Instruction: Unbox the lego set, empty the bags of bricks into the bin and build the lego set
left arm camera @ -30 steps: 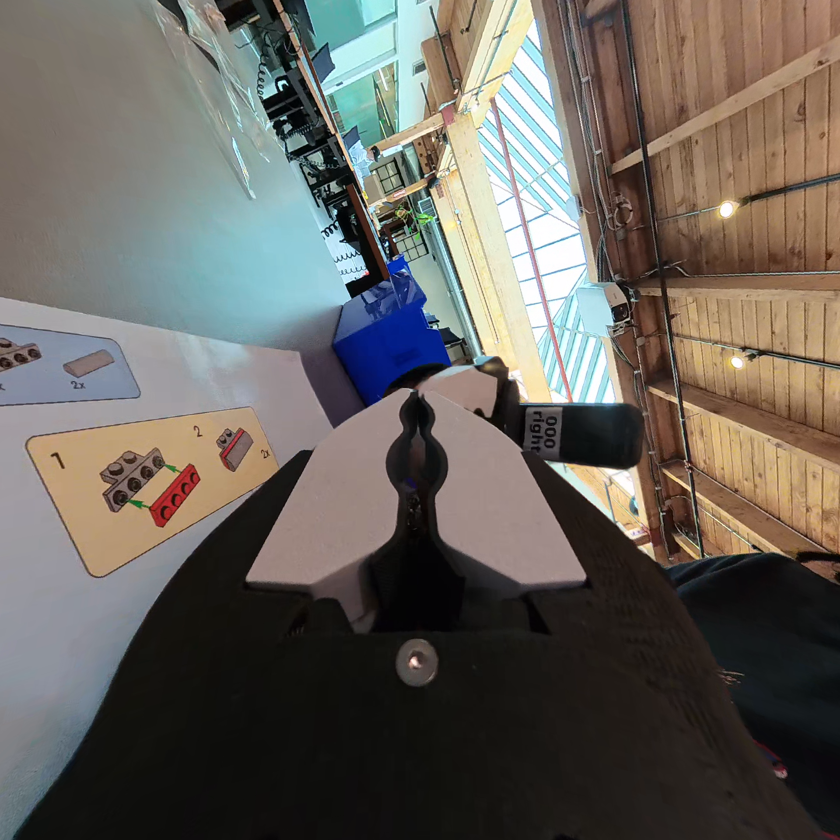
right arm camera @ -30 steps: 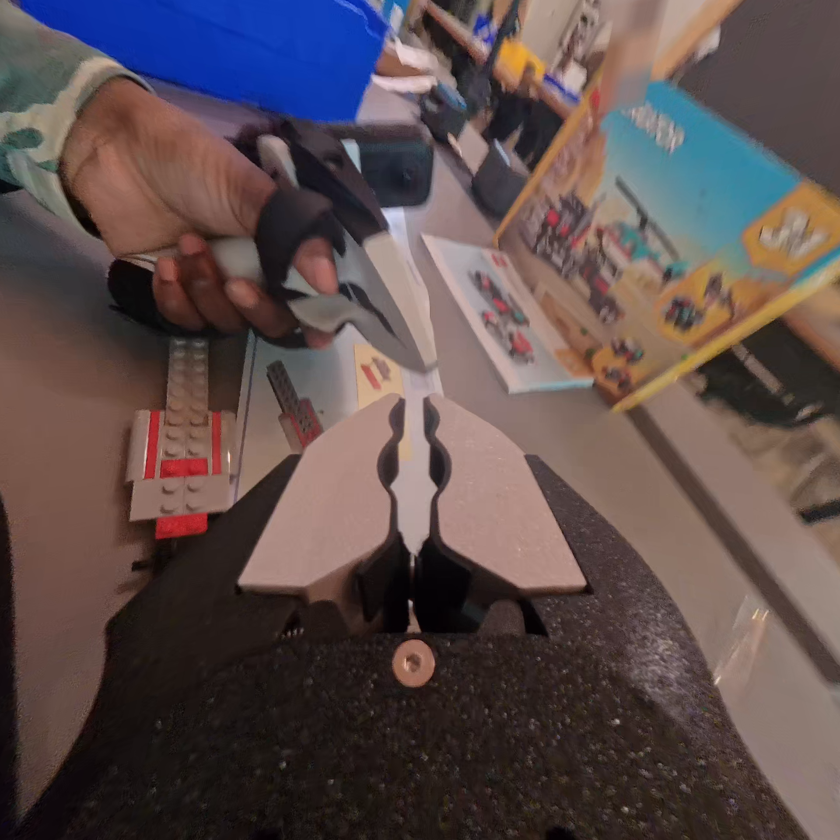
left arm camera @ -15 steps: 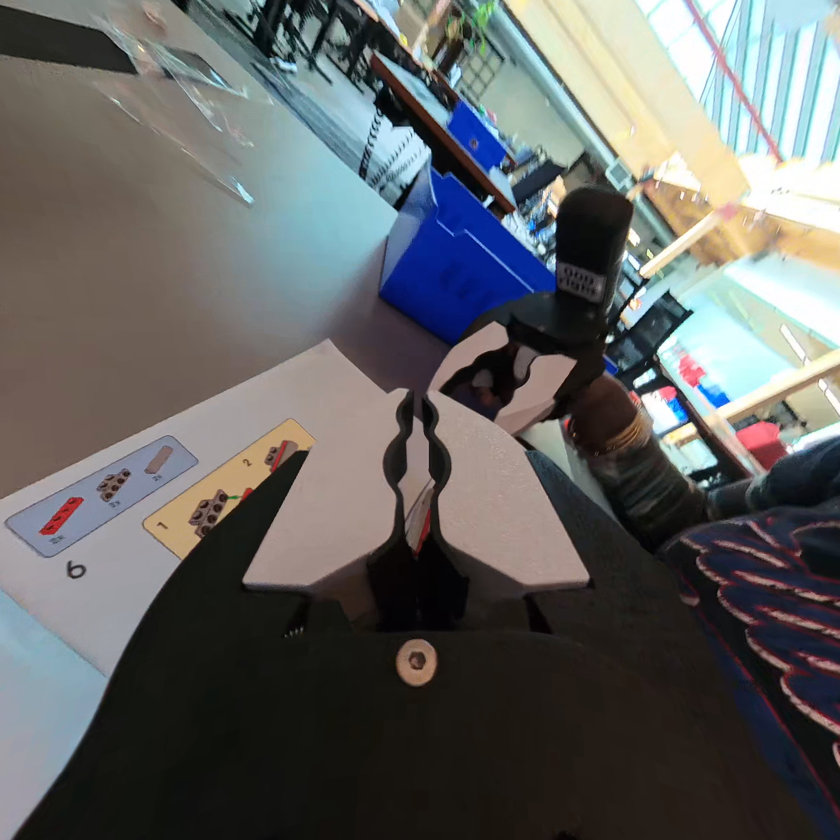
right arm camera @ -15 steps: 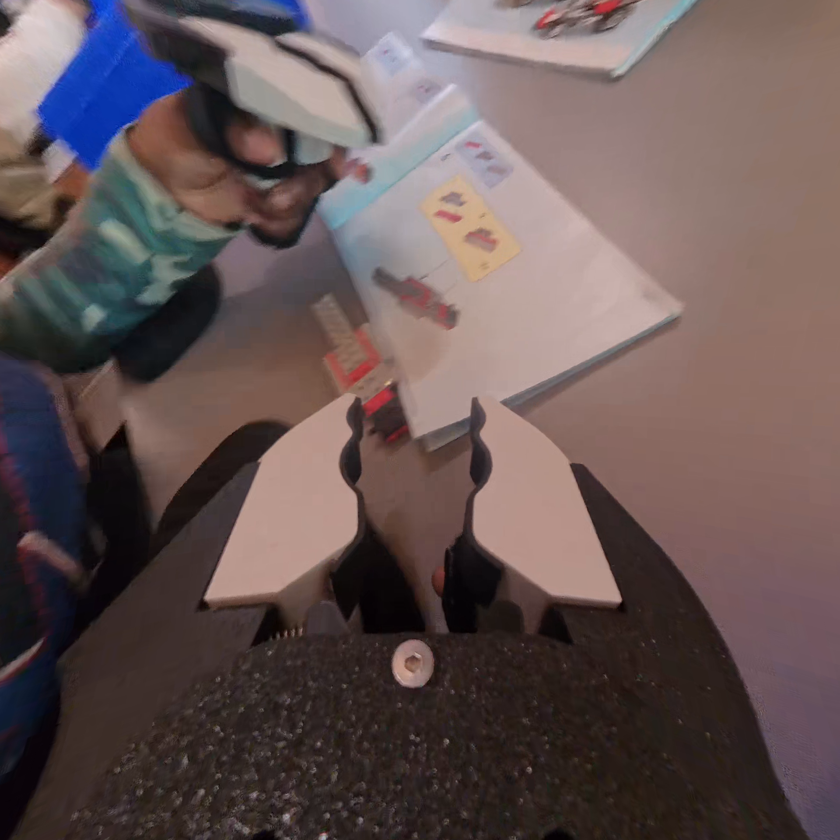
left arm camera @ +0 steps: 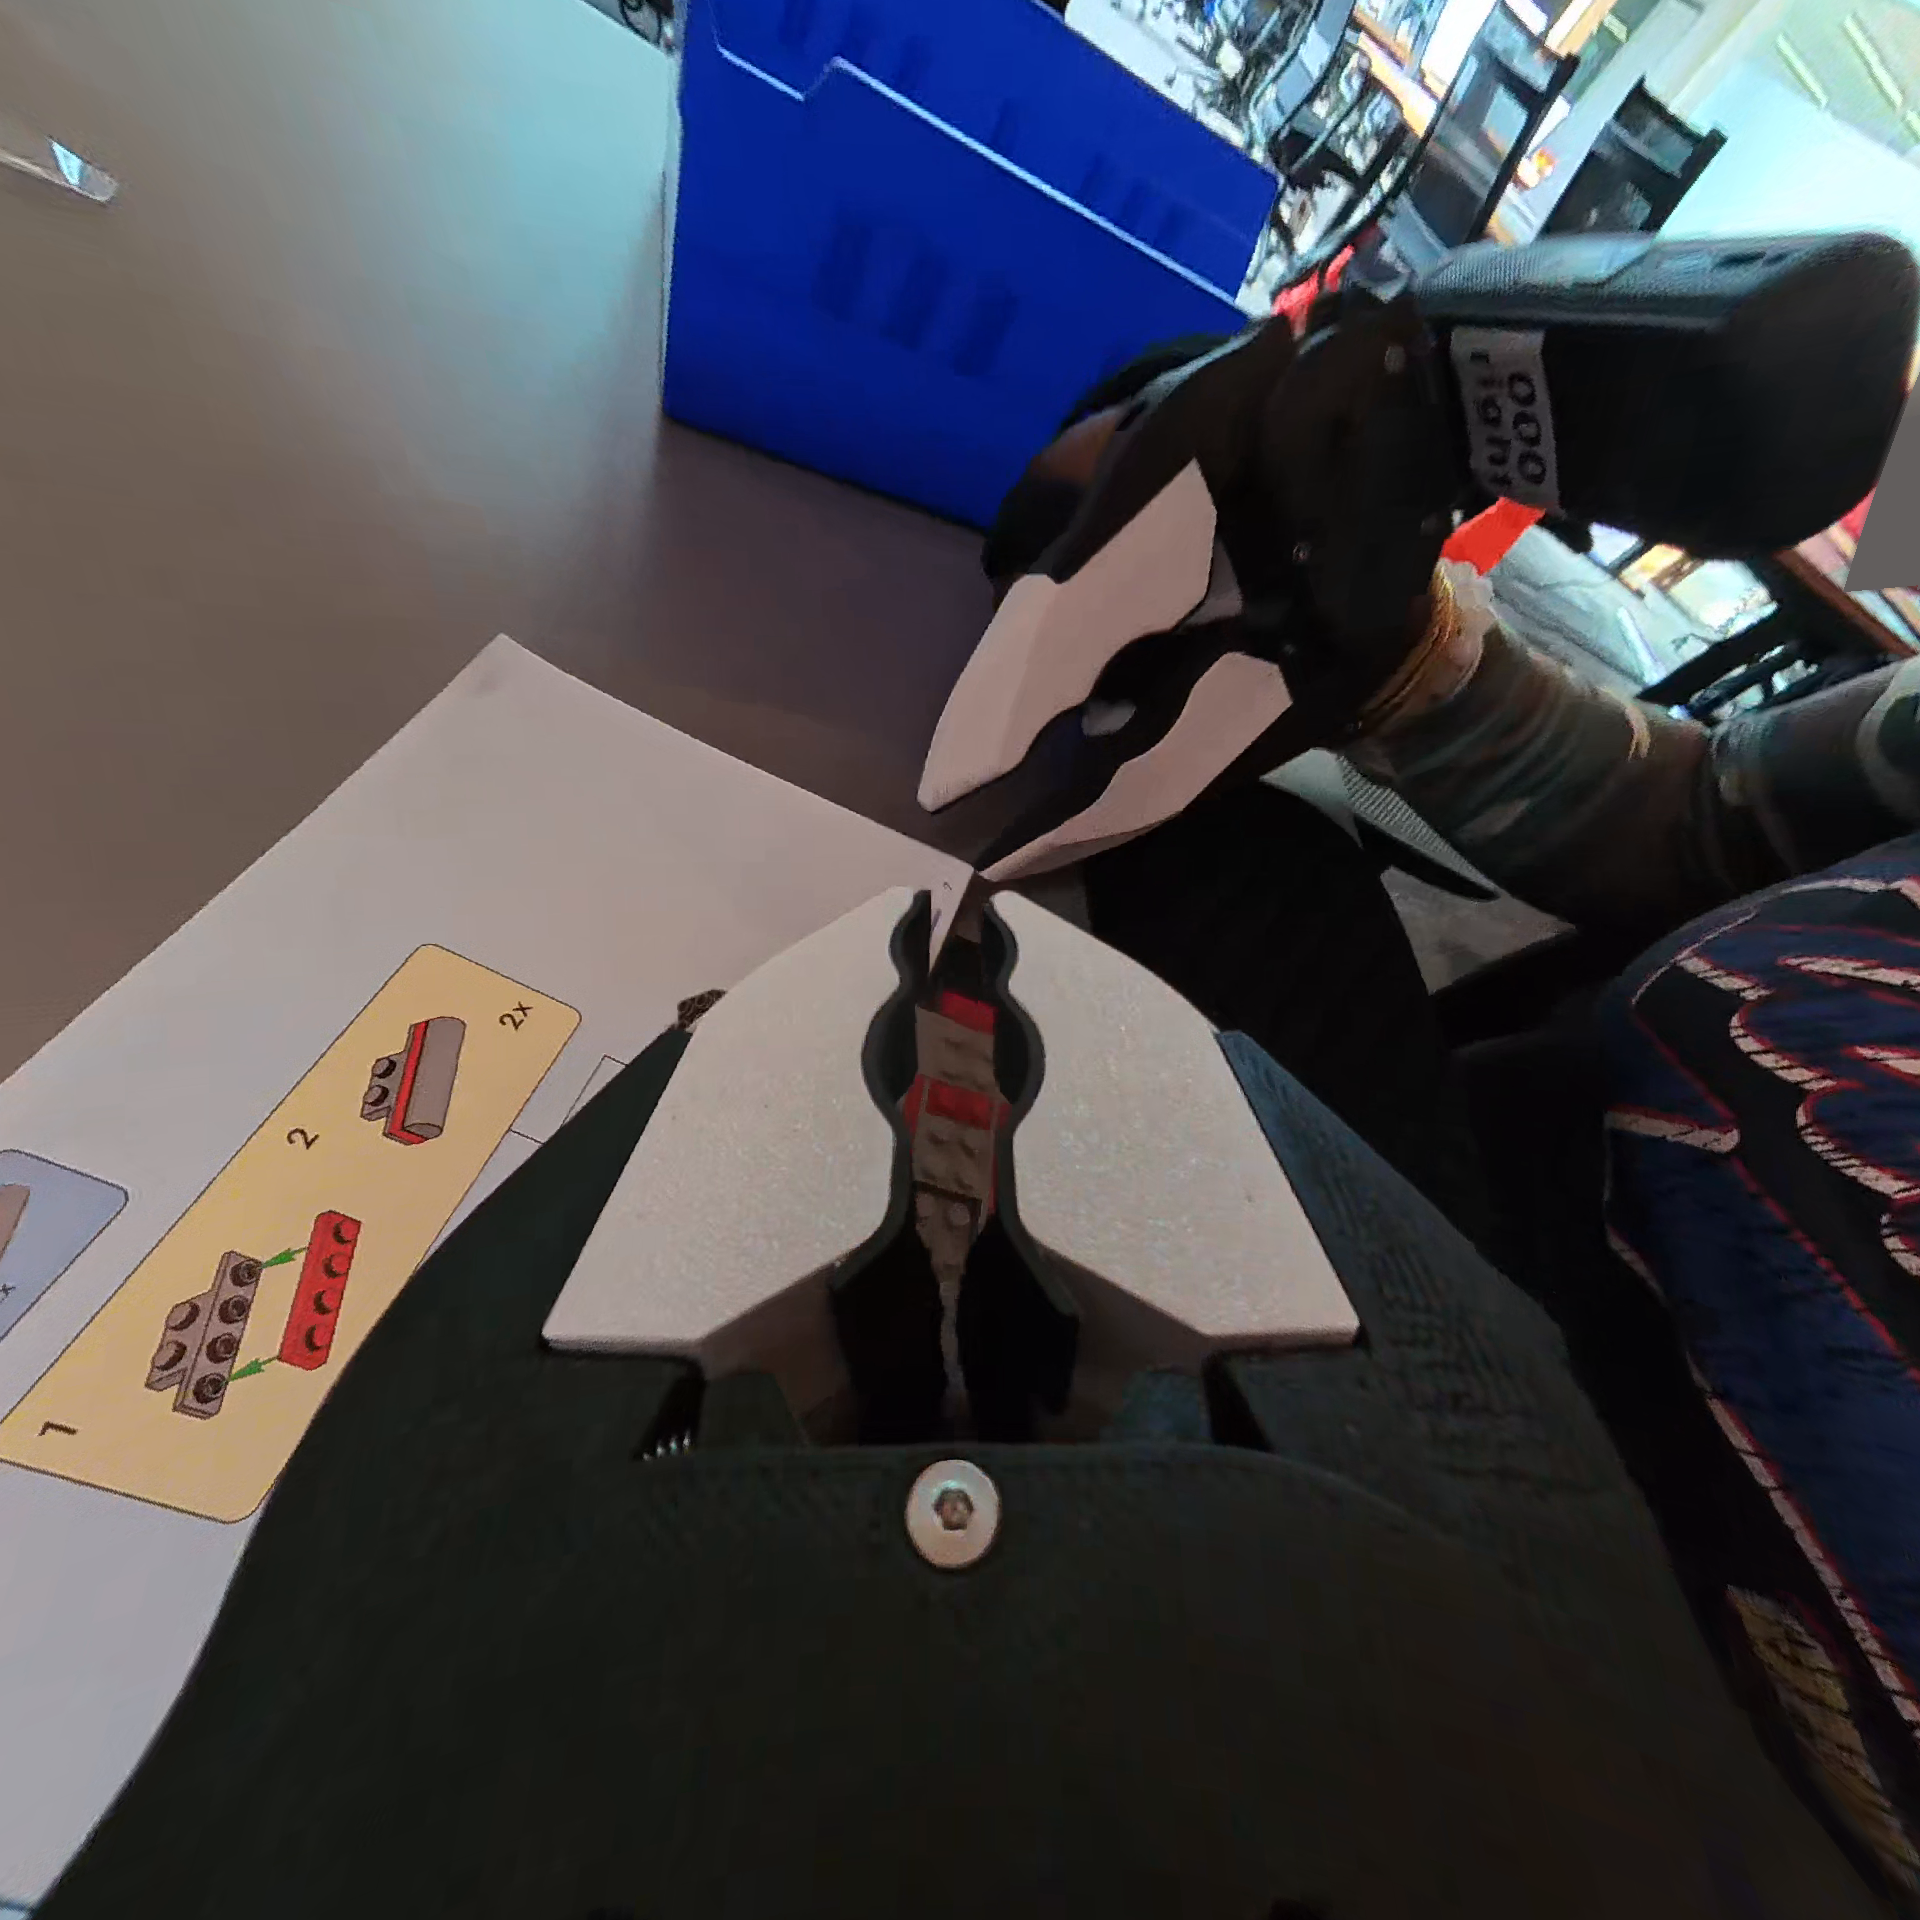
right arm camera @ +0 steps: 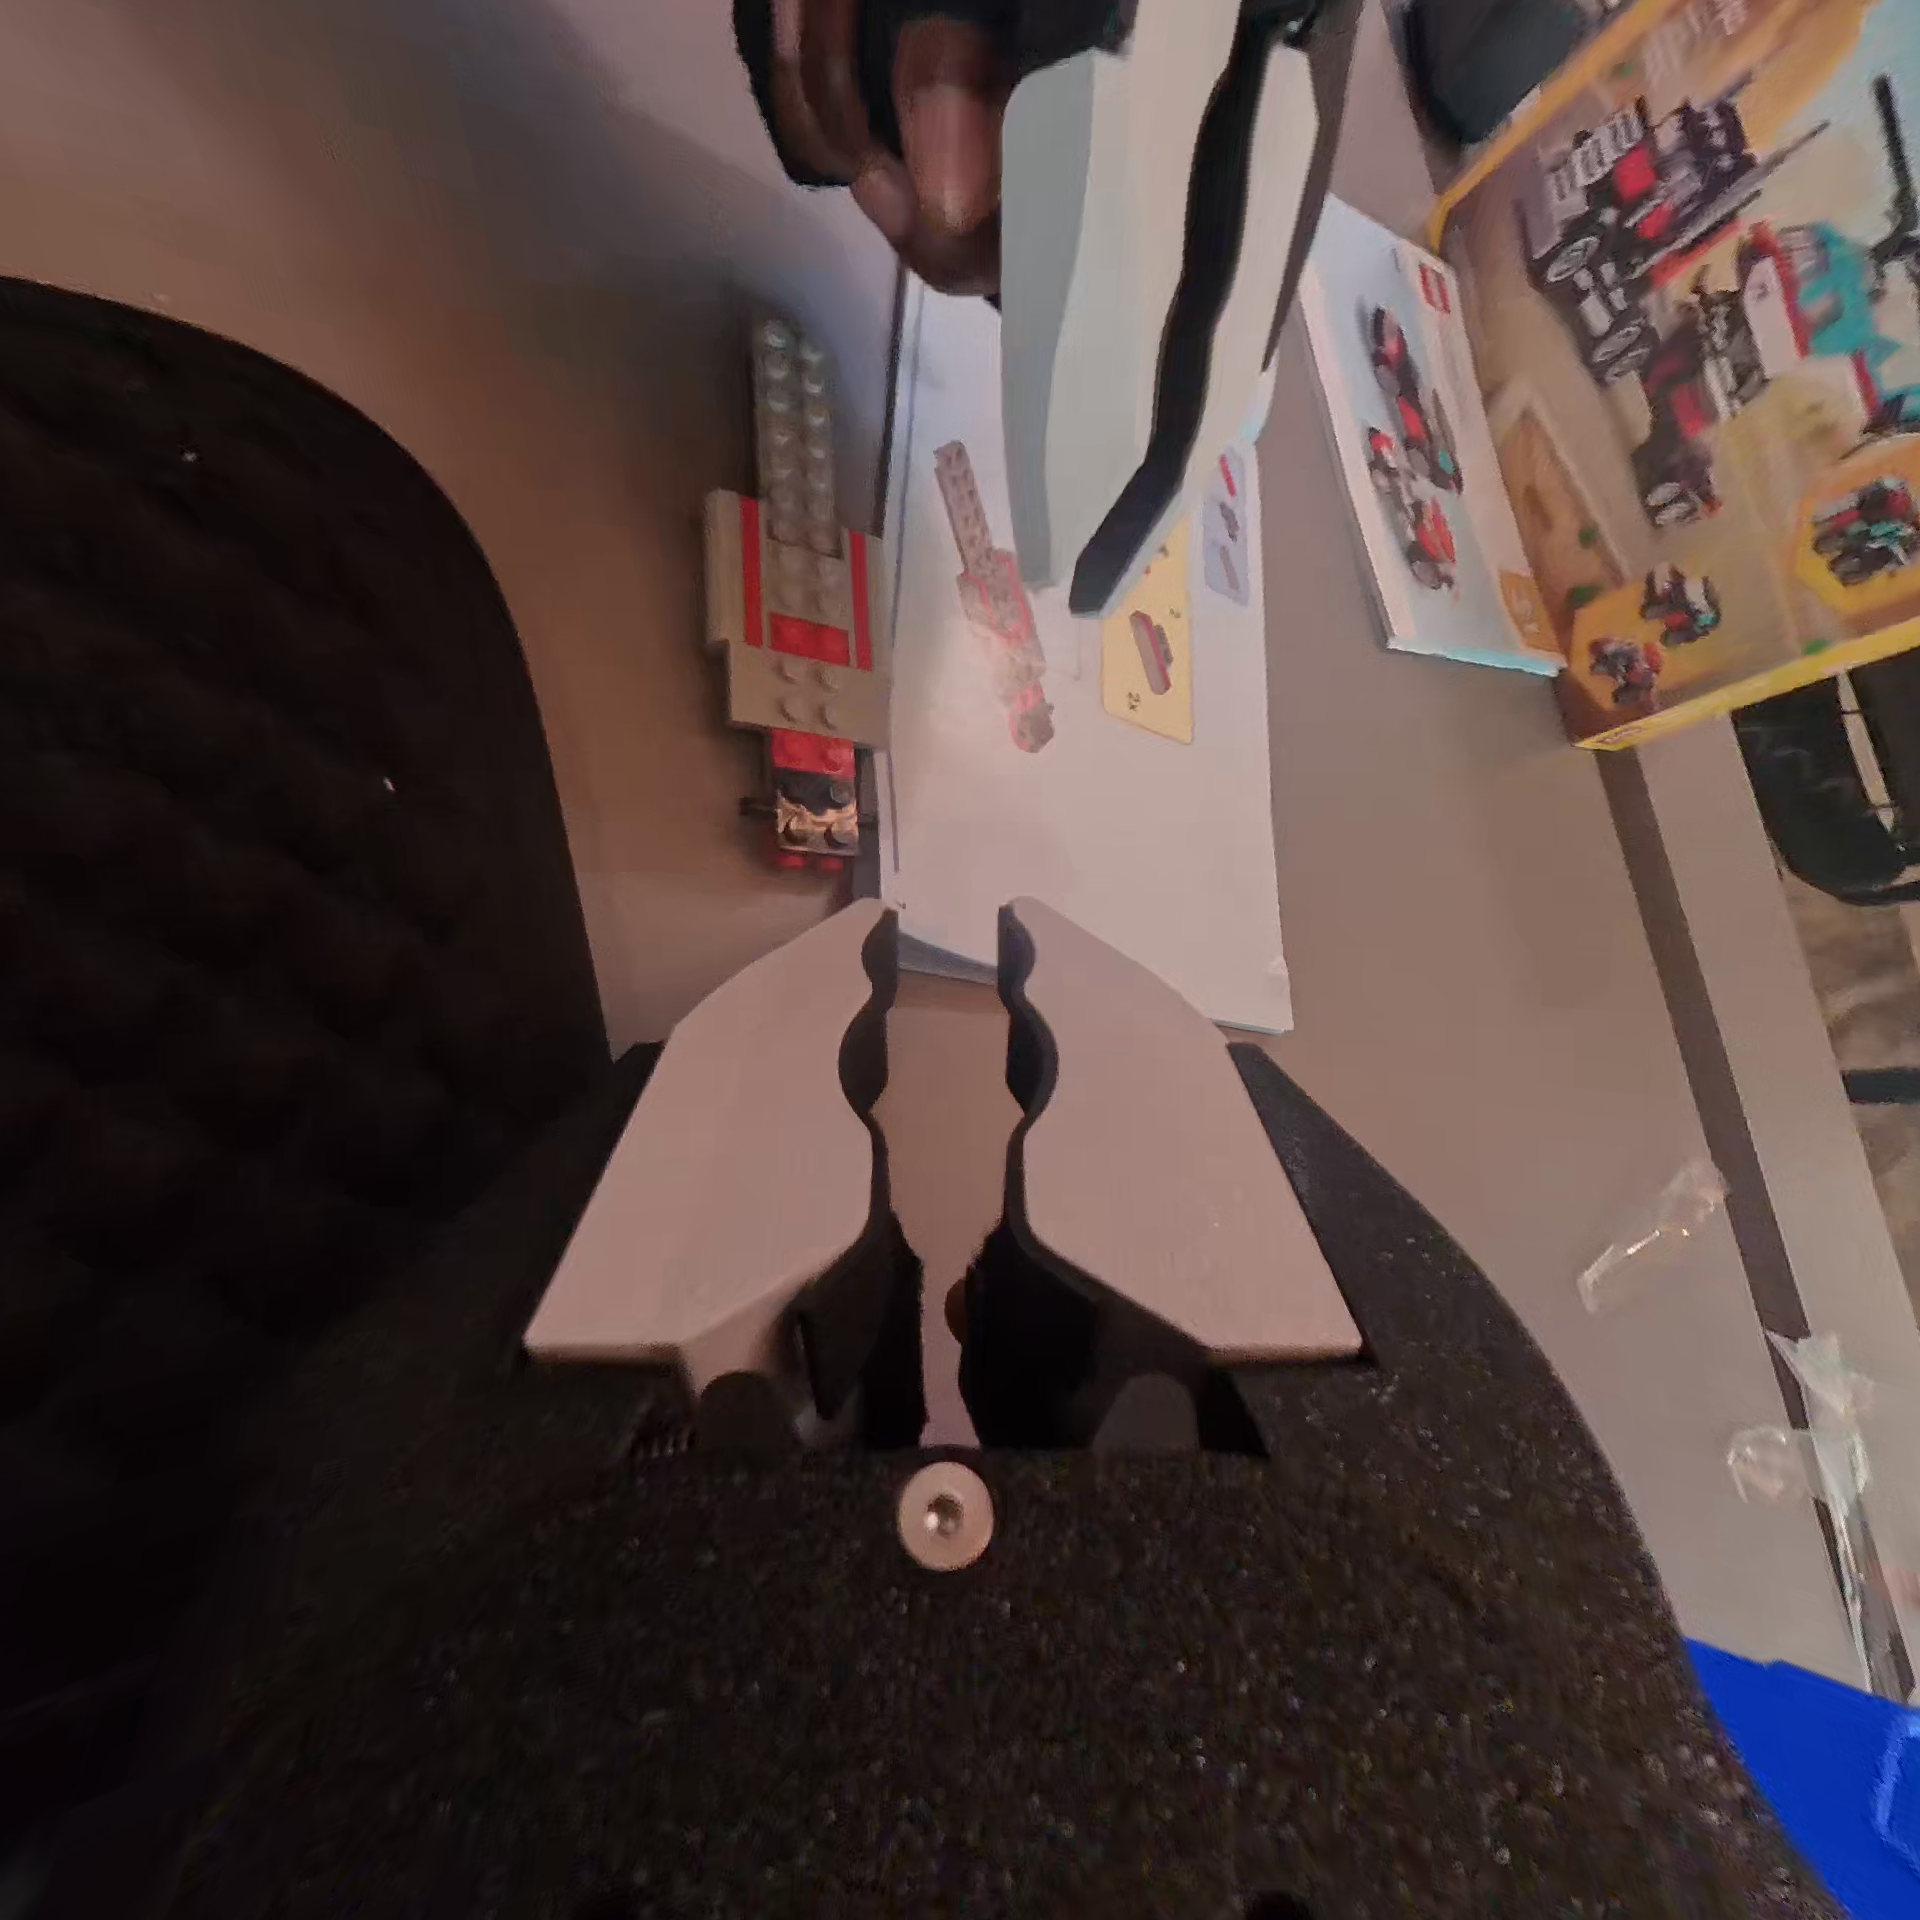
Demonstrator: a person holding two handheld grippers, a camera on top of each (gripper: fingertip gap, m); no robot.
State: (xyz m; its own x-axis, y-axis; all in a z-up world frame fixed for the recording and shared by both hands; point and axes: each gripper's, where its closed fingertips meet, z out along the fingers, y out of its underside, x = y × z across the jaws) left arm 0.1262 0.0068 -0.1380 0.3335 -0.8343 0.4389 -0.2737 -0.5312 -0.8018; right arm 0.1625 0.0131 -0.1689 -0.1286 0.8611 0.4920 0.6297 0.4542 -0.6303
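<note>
An open instruction booklet [left arm camera: 499,883] lies on the grey table. A flat grey and red lego build [right arm camera: 800,623] lies on the table just left of the booklet [right arm camera: 1081,852]. My right gripper [right arm camera: 940,920] is low at the booklet's near left corner, jaws a little apart with nothing between them. My left gripper [left arm camera: 956,909] hovers above the page, its jaws a narrow slit apart and empty; the build [left arm camera: 951,1101] shows through the slit. The right gripper's tips [left arm camera: 951,831] almost meet mine. The left gripper [right arm camera: 1081,592] hangs over the page in the right wrist view.
The blue bin [left arm camera: 935,291] stands behind the booklet; a corner of it [right arm camera: 1808,1787] shows near me. The lego box [right arm camera: 1714,364] and a second booklet [right arm camera: 1423,468] lie to the right. Empty clear bags [right arm camera: 1652,1236] lie near the table edge. Dark clothing [right arm camera: 260,831] fills the left. Spacing between my two grippers at the tips: around 6 centimeters.
My left gripper swung down from facing the ceiling to facing the table and opened a slit. My right gripper dropped to the booklet corner and its jaws narrowed.
</note>
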